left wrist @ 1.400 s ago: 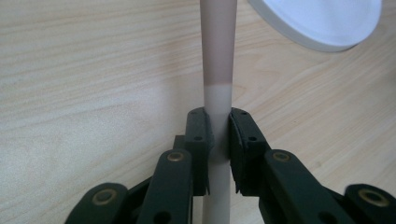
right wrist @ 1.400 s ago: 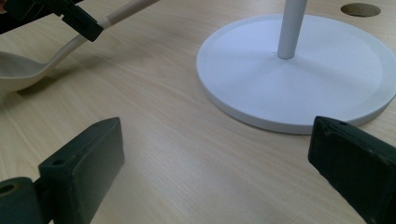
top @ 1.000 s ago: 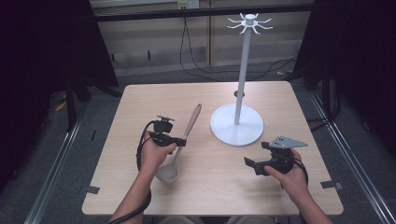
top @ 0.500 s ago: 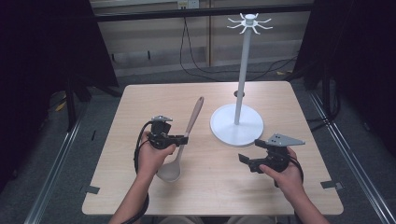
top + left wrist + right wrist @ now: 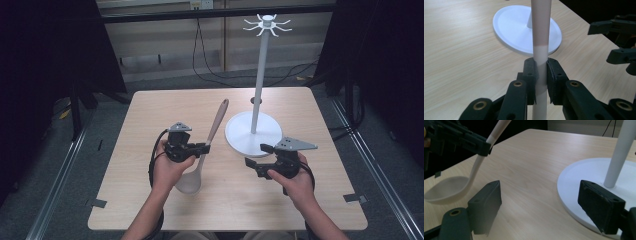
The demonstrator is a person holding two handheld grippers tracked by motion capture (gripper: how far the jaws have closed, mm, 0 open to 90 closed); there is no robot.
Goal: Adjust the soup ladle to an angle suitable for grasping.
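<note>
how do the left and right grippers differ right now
The left gripper is shut on the ladle handle, pads pressing it; the right gripper stands open with nothing between its jaws, which have just been closing. The left sits beside the ladle, the right near the white stand base. Both are black and hand-held.

No text, label, brand, number or sign can be read in any of the pictures.
</note>
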